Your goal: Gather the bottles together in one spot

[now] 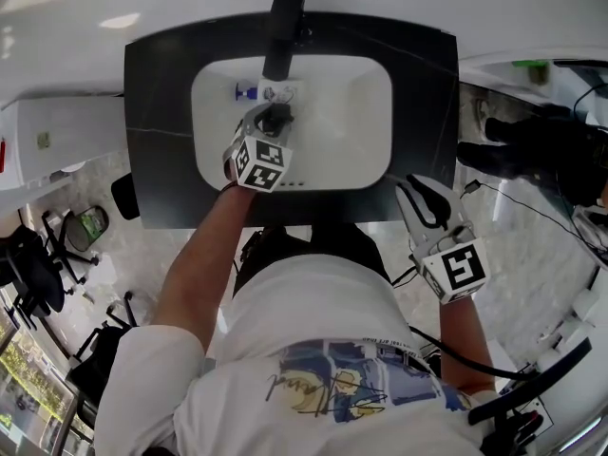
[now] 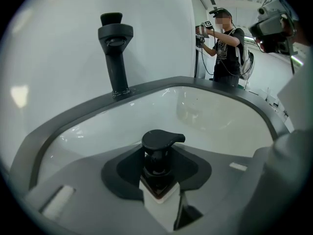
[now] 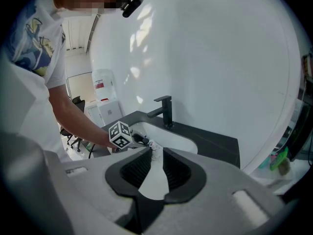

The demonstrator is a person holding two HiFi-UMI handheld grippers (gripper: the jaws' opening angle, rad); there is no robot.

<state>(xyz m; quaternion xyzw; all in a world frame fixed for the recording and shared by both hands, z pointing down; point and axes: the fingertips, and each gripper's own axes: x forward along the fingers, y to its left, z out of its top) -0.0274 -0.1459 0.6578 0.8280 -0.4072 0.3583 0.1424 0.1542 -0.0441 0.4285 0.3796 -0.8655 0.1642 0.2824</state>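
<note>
Hanging out near the back left rim of the white oval sink basin (image 1: 351,122) is a small pale bottle with a blue cap (image 1: 245,90). Just right of it, the left gripper (image 1: 274,112) is pinching a white square pump bottle with a black pump head (image 2: 159,202), close in front of the black faucet (image 1: 283,27). Over the front right edge of the black countertop (image 1: 432,84), the right gripper (image 1: 426,202) hovers, jaws spread and empty.
</note>
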